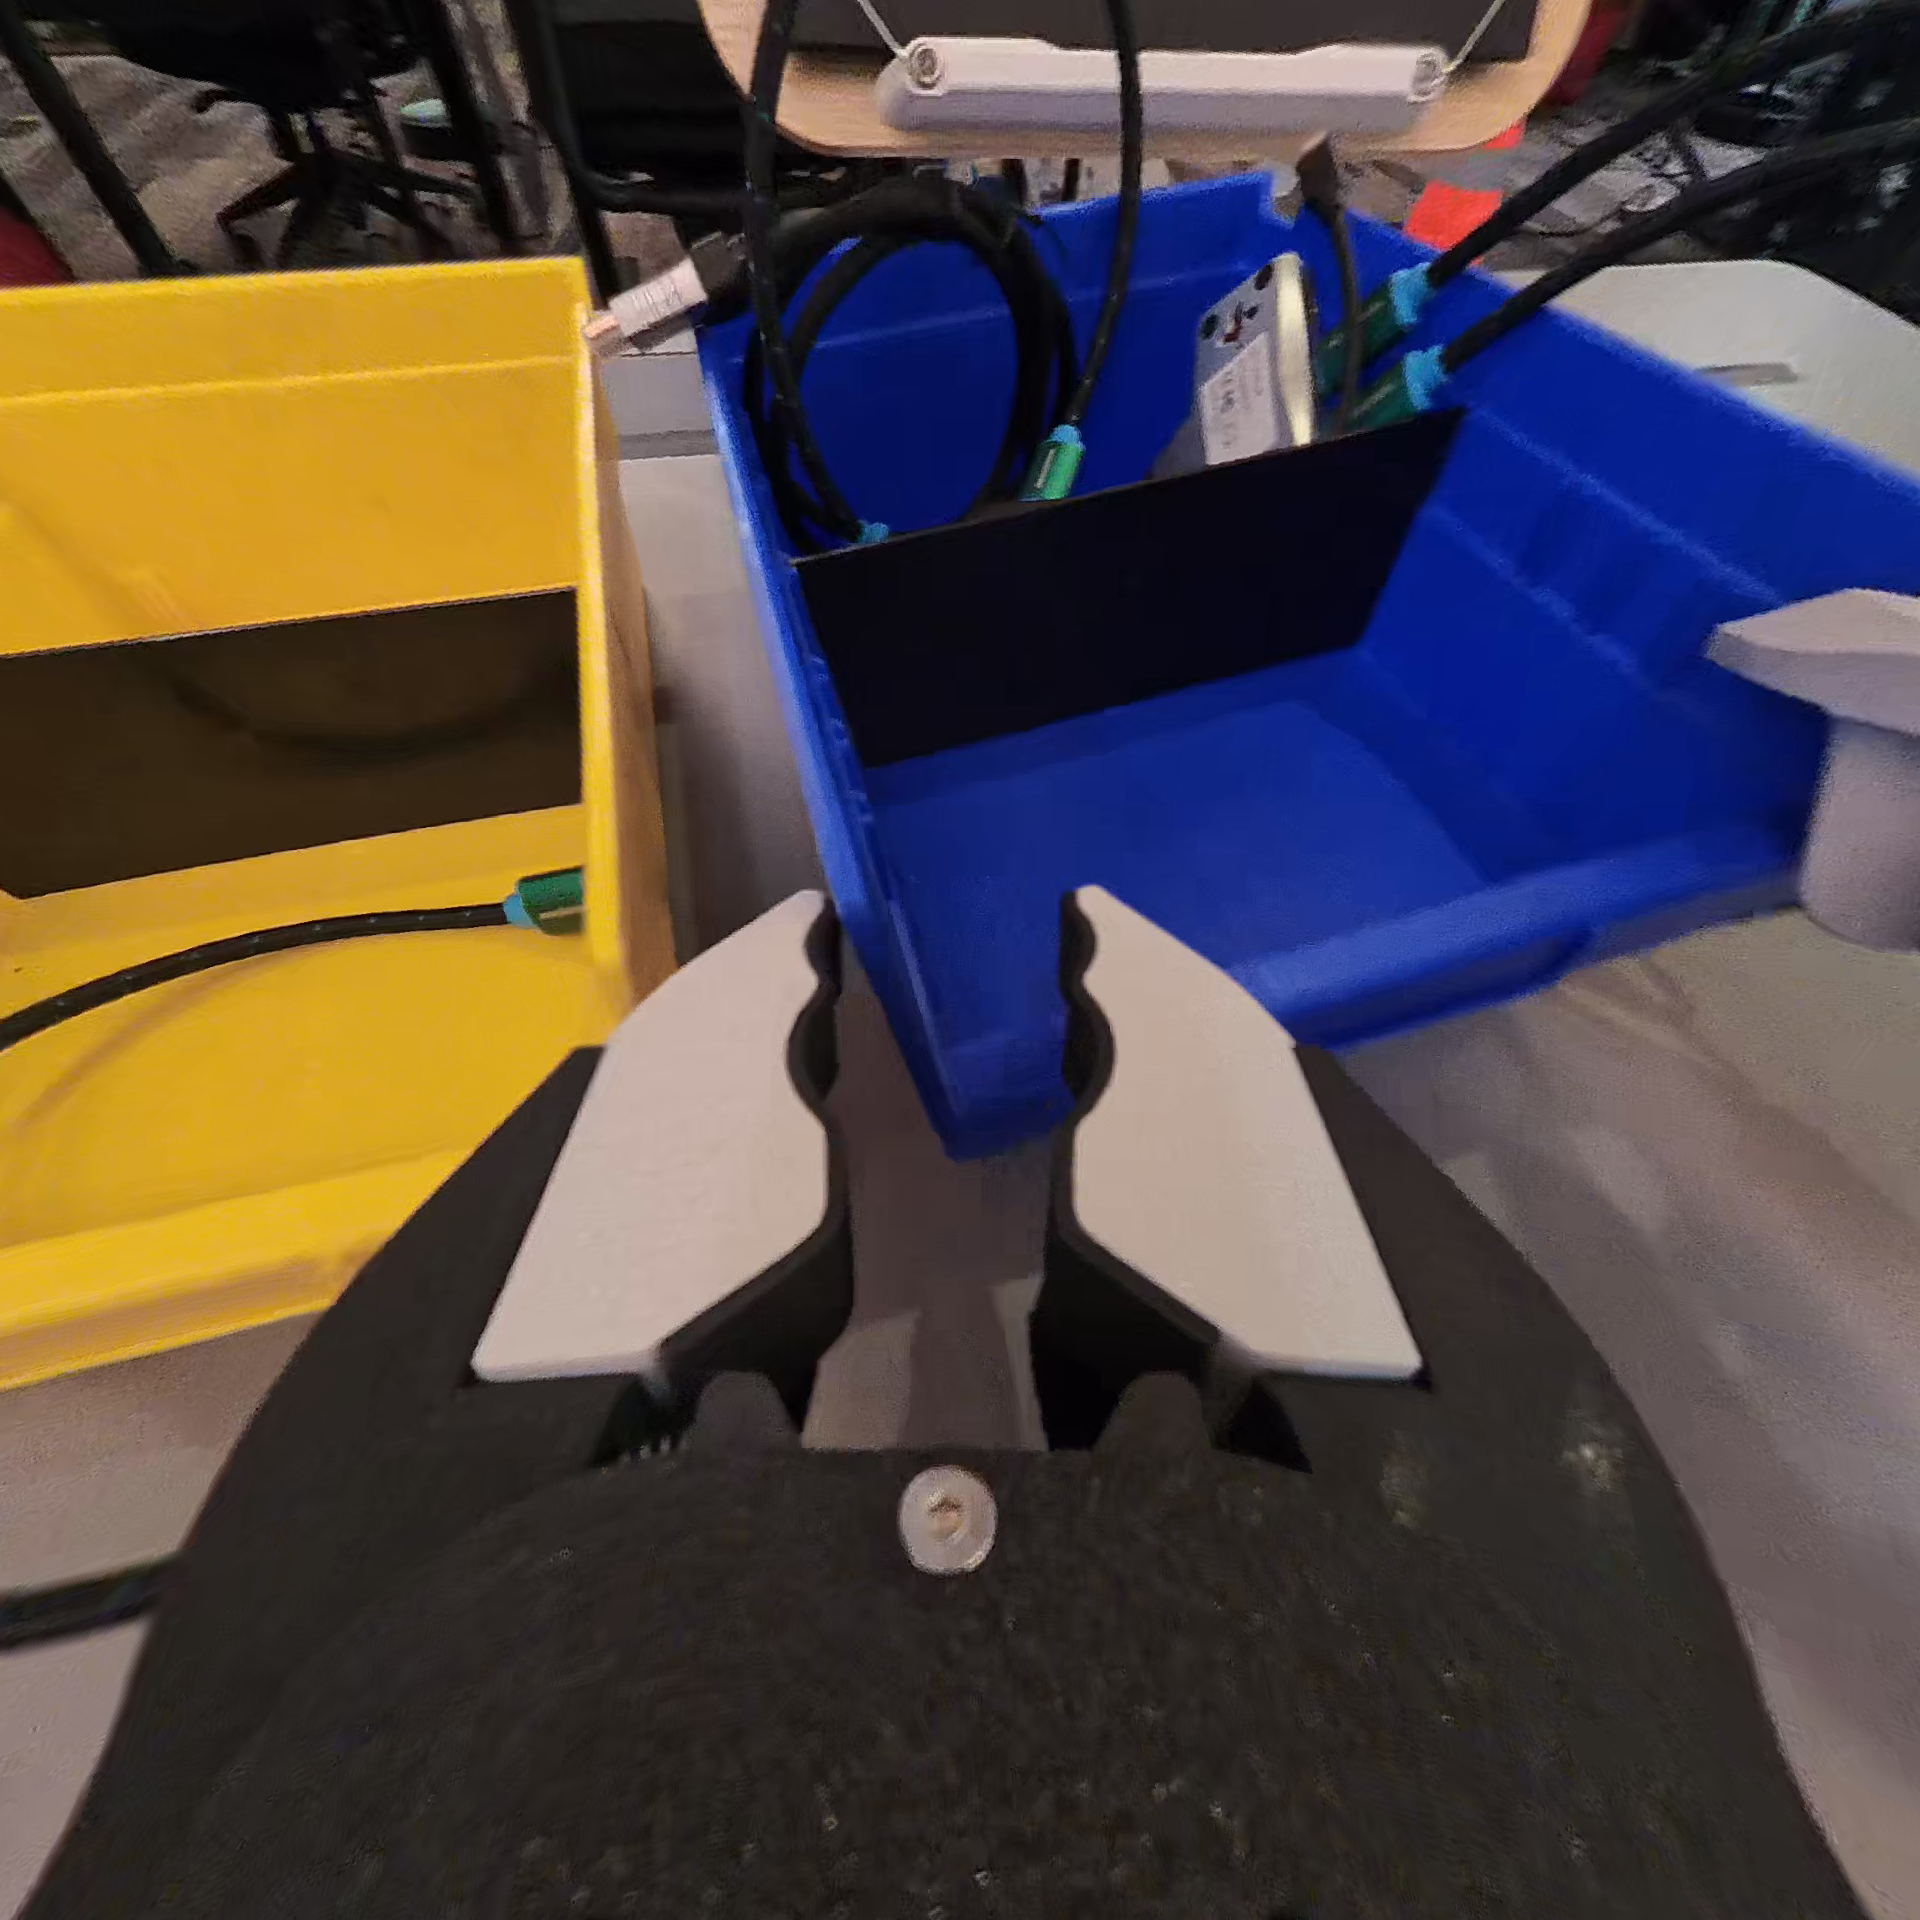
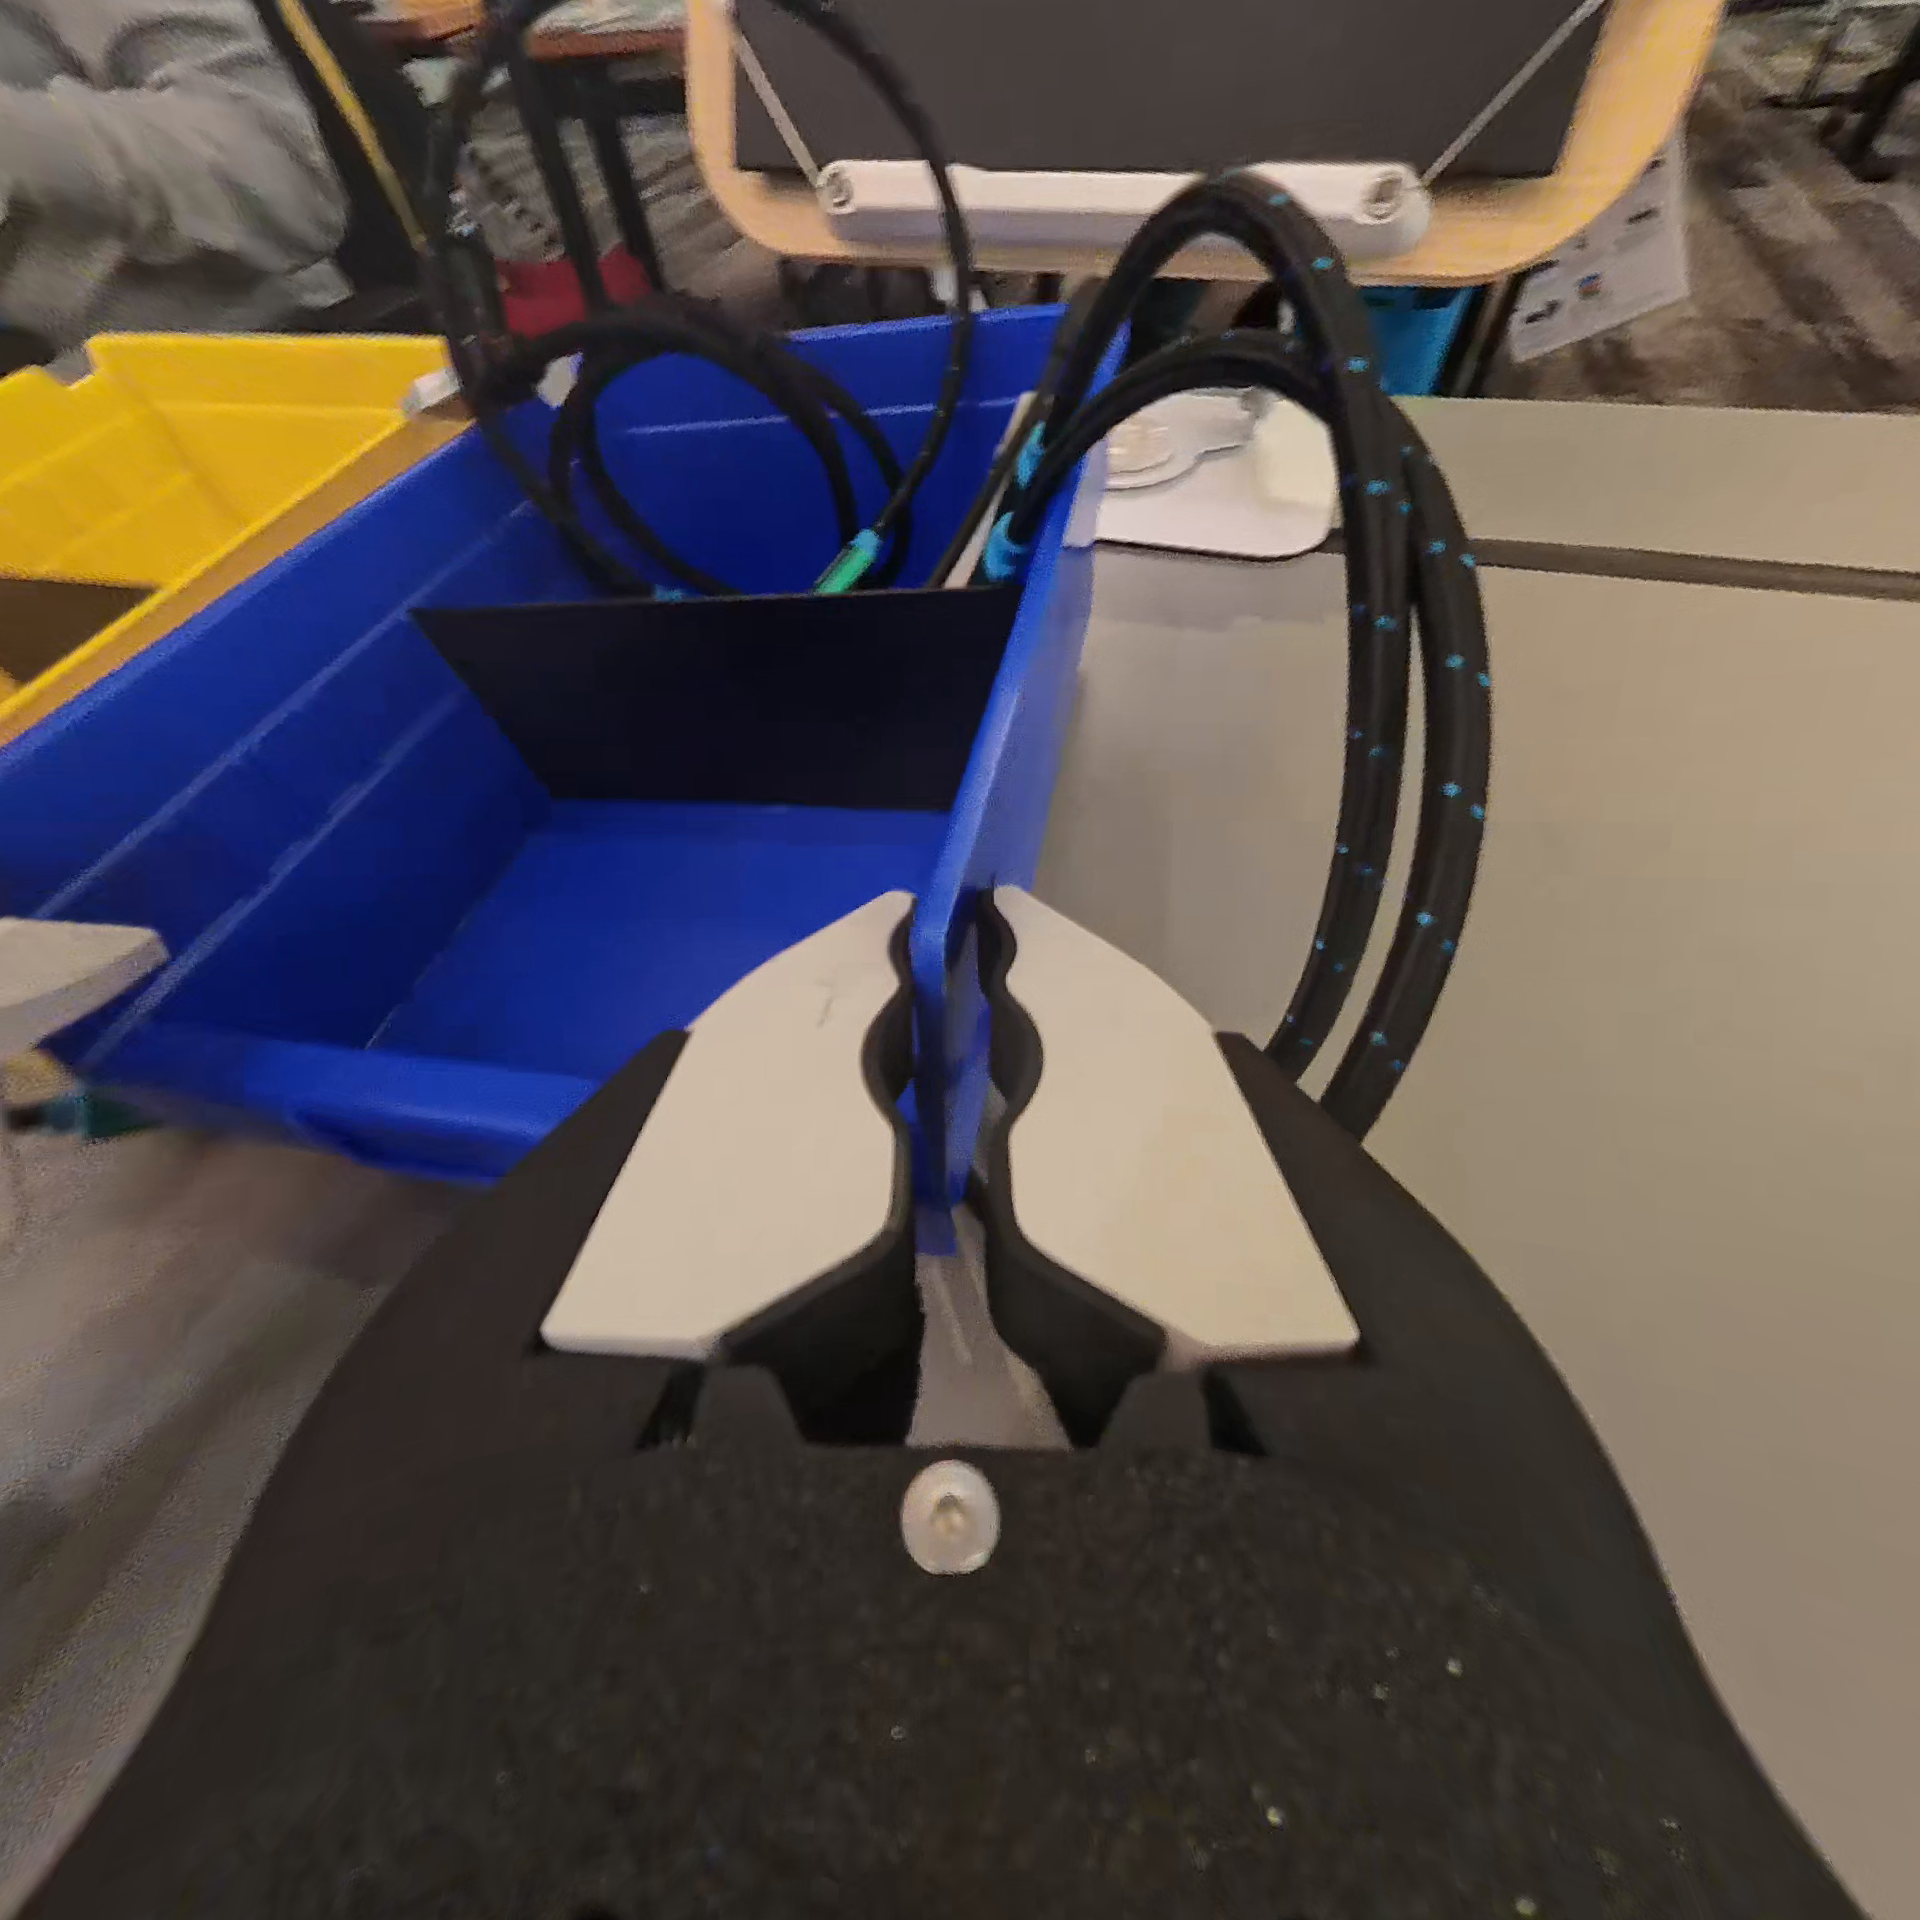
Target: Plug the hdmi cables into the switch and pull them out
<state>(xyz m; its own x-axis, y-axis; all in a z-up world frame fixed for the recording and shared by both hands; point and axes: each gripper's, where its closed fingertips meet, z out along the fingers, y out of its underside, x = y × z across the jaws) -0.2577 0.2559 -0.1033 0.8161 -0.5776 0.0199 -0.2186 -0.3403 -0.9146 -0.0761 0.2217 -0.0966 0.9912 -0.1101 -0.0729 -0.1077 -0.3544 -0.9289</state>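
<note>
Jaws pinched tight on the right gripper, clamping the near right wall of the blue bin, reaching in level over the grey table. Left gripper hangs with its jaws parted and empty above the bin's near left corner, beside the yellow bin. Behind the black divider, the silver switch stands nearly on end in the far compartment, long axis upright. Two green-tipped hdmi cables slant in at its right side; whether they're seated is unclear.

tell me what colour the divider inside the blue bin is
Black divider; the left wrist view shows it best.
</note>
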